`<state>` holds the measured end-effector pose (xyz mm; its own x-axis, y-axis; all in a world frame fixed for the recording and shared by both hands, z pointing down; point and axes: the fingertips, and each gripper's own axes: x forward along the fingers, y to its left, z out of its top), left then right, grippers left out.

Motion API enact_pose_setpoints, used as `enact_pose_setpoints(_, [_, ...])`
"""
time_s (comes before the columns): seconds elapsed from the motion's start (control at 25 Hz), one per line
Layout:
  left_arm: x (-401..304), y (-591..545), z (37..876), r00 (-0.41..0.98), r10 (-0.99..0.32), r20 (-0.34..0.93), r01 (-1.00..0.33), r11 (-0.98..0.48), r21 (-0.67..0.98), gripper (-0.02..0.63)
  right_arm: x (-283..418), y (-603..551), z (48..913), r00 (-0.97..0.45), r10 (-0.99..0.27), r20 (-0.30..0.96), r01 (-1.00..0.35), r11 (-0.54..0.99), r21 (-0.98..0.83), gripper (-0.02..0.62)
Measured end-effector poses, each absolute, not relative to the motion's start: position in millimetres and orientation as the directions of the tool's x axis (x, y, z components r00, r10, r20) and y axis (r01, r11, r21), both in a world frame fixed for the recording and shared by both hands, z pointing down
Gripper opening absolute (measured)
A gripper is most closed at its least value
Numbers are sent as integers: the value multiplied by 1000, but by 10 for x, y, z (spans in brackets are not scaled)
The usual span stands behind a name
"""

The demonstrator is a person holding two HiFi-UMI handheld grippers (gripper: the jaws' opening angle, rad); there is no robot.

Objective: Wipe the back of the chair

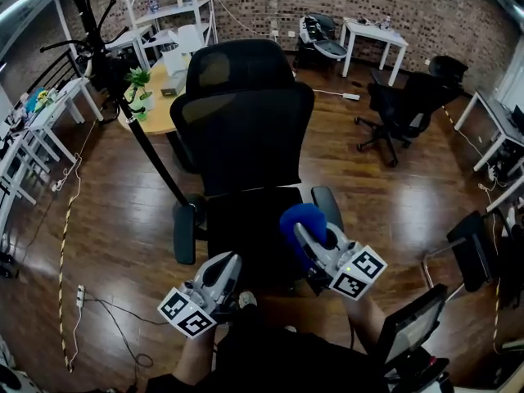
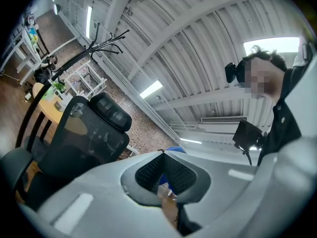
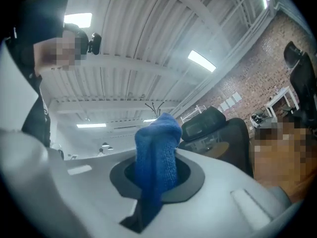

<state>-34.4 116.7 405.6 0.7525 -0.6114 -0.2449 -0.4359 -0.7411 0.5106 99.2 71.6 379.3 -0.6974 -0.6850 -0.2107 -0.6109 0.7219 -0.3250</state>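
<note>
A black office chair faces me, its mesh back (image 1: 246, 137) and headrest (image 1: 237, 64) upright beyond the seat (image 1: 246, 228). My right gripper (image 1: 301, 232) hovers over the seat's right side, shut on a blue cloth (image 1: 301, 217) that bulges out past the jaws. The right gripper view shows the cloth (image 3: 157, 152) standing up from the gripper (image 3: 157, 175), with the chair (image 3: 218, 138) to its right. My left gripper (image 1: 230, 260) hangs low at the seat's front left, shut and holding nothing. The left gripper view shows that gripper (image 2: 165, 175) pointing upward, with the chair back (image 2: 81, 138) at left.
A black coat rack (image 1: 123, 97) leans left of the chair, beside a round wooden table (image 1: 155, 109). A second black chair (image 1: 405, 109) and a white desk (image 1: 372, 35) stand at back right. A dark monitor (image 1: 417, 326) sits near my right elbow. Cables (image 1: 65, 228) trail along the left floor.
</note>
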Motion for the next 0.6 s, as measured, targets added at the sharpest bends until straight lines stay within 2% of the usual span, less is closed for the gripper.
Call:
enact_pose_setpoints(0.2, [-678, 500, 4078, 754, -589, -290, -381, -752, 538, 6, 792, -229, 3370, -657, -726, -204, -699, 688, -197, 32])
enact_pose_setpoints(0.4, [-934, -117, 4094, 756, -571, -319, -326, -752, 573, 6, 572, -1197, 2832, -655, -720, -228, -719, 687, -105, 31])
enact_pose_setpoints(0.6, [-1048, -436, 4105, 746, -586, -315, -317, -729, 606, 6, 440, -1999, 2430, -646, -720, -255, -715, 687, -129, 31])
